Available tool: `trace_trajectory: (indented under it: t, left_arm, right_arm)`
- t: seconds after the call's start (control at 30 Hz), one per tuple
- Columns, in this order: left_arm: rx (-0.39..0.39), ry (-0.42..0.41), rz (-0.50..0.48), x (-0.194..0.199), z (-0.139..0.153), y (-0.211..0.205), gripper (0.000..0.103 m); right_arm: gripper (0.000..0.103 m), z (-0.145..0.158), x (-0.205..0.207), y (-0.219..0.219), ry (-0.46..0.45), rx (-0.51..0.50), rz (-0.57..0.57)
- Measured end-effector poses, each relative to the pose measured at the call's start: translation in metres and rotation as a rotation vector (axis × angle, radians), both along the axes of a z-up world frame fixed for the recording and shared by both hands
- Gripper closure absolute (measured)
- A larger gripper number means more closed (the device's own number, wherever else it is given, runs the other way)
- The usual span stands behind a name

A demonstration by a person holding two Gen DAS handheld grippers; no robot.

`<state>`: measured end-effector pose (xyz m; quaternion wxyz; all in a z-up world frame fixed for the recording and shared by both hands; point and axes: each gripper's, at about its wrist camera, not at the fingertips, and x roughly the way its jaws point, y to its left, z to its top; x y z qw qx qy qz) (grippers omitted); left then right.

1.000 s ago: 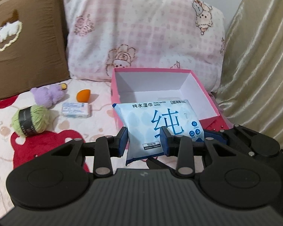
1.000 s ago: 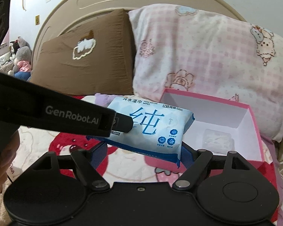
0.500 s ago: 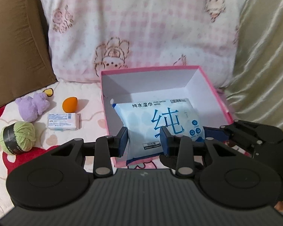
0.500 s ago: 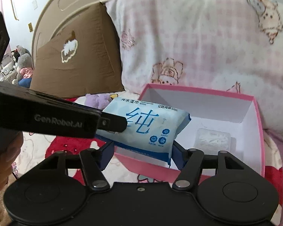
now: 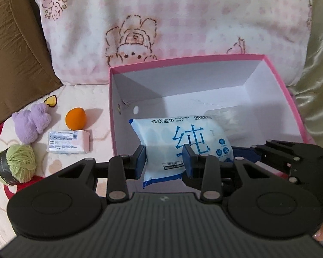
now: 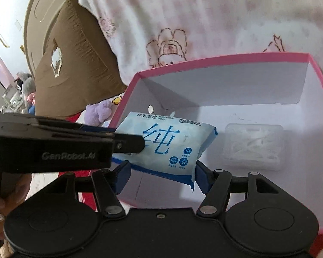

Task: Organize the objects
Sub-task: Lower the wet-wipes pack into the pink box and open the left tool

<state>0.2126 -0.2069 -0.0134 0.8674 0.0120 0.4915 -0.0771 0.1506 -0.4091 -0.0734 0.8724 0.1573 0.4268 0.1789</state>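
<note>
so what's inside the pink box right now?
A clear plastic packet lies on the pink box floor. The wipes pack, gripped by both jaws, hangs over it, hiding the floor beneath.

Two black plastic grippers: left gripper (image 5: 163,159) and right gripper (image 6: 161,177) have blue finger pads, silver pivot screws, round side discs; one arm reads "GenRobot.AI".

Wipes pack (image 5: 183,142) over box (image 5: 275,68); yarn ball (image 5: 17,163) left of it.
</note>
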Motion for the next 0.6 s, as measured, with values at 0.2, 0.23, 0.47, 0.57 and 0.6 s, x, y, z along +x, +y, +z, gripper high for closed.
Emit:
trace_trajectory:
  t: [0.2,0.23,0.47,0.57,0.6]
  left_arm:
    - [0.047,0.024,0.018,0.016,-0.014,-0.005,0.069]
    - [0.043,0.03,0.025,0.018,-0.016,-0.005,0.069]
    - [0.013,0.069,0.044,0.03,-0.033,-0.01,0.069]
    - [0.013,0.075,0.044,0.032,-0.037,-0.014,0.069]
    - [0.019,0.071,0.041,0.033,-0.037,-0.016,0.069]
  right_arm:
    - [0.035,-0.018,0.024,-0.004,0.054,0.042,0.016]
    - [0.035,-0.021,0.027,-0.004,0.069,0.052,0.013]
    - [0.035,-0.038,0.042,-0.01,0.137,0.049,-0.002]
    - [0.035,-0.043,0.045,-0.013,0.166,0.039,0.008]
    - [0.035,-0.043,0.045,-0.014,0.169,0.032,0.005]
